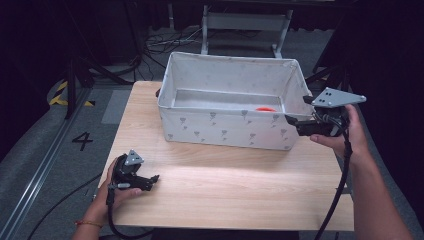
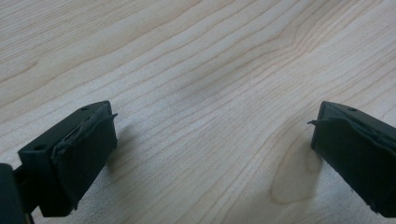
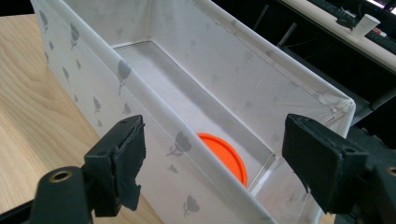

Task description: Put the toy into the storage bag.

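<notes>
Fabric bin (image 1: 227,127) near the worktop's far edge is floppy, so the wide-open empty right tongs (image 1: 295,121) could snag its wall reaching the orange disc (image 3: 223,157); left tongs (image 2: 210,144) gape empty too.

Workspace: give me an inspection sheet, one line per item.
Surface: pale wood table, bare in front of the bin.
Job's things: white fabric bin on the table's far half; orange disc flat on its floor, near one end.
Clutter: nothing seen.
Grippers: left gripper rests low at the table's near left, jaws open, nothing between; right gripper at the bin's right end, jaws open, nothing held.
Cables: one cable trails from the right gripper; loose floor cables behind.
Surroundings: grey floor marked 4, dark room.
</notes>
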The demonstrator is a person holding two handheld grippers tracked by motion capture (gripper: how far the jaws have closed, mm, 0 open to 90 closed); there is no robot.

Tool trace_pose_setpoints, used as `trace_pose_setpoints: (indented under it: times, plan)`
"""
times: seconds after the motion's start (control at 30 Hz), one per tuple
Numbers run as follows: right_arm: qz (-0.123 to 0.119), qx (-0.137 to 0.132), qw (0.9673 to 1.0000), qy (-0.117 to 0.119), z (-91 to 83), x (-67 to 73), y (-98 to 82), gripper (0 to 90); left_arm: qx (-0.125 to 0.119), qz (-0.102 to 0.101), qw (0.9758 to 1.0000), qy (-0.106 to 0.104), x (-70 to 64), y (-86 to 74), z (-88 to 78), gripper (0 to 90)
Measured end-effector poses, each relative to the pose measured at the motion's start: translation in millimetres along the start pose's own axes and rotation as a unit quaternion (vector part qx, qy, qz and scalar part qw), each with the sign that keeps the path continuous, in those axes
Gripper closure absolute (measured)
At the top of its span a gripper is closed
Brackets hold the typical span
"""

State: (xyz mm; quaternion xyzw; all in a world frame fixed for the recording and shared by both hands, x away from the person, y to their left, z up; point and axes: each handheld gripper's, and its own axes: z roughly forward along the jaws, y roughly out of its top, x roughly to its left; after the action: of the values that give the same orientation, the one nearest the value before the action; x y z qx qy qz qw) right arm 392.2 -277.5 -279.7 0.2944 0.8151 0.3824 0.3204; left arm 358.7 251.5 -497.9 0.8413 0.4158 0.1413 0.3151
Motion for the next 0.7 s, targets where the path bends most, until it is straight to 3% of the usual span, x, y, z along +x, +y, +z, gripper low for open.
trace_pose_setpoints:
  times: [0.23, 0.47, 0.7]
  plan:
    - [-0.018, 0.001, 0.9998, 0.003, -10.8, 10.6, -12.6, 21.3, 0.000, 0.000, 1.0000, 0.000, 0.0, 0.0, 0.0, 0.5]
    - [-0.036, 0.025, 0.9990, -0.008, -10.4, 19.8, -34.6, 20.7, 0.000, 0.000, 1.0000, 0.000, -0.1, 0.0, 0.0, 0.5]
    - [-0.033, 0.040, 0.9986, -0.012, -8.9, 23.4, -61.1, 20.6, 0.000, -0.001, 1.0000, 0.000, -0.2, 0.0, 0.0, 0.5]
